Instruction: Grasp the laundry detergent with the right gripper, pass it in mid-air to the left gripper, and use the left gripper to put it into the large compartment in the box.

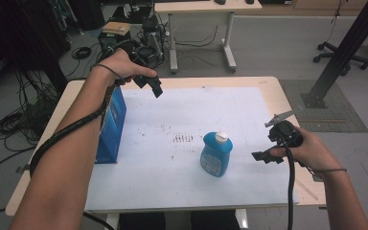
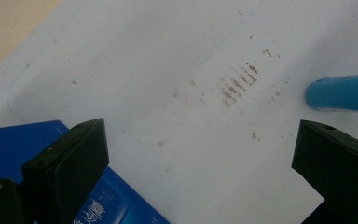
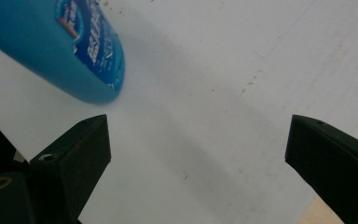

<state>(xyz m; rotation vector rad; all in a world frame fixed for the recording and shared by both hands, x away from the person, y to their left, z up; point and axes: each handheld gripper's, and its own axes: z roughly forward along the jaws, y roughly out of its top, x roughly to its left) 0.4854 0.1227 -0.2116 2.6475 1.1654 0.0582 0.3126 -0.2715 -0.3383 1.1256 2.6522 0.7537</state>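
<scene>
1. High view: a blue bottle [image 1: 216,154] with a white cap stands upright on the white sheet [image 1: 191,110] that covers the bench [image 1: 287,103], somewhat nearer the front edge than the back and right of the middle. A tall blue box [image 1: 112,125] stands at the sheet's left edge. The right gripper [image 1: 267,155] is held low, just beside the bottle on its right and apart from it. The left gripper [image 1: 154,86] hangs above the back-left part of the sheet, over the far end of the box, well apart from the bottle.

2. Left gripper view: its two black jaws stand wide apart with nothing between them. Below lie the stained sheet, the top of the box [image 2: 37,140] at the lower left, and a blue edge of the bottle [image 2: 342,92] at the right.

3. Right gripper view: this claw too is spread wide and empty. The bottle [image 3: 56,46] lies up and to the left of the left jaw, outside the gap, with bare sheet between the jaws.

4. Step in hand, as I judge it: the approach to the bottle by the right gripper, with no grasp yet made.

5. The next move calls for swinging the right claw toward the bottle until its body sits between the jaws, level with the label, then closing gently; a push from one jaw alone could tip it.
</scene>
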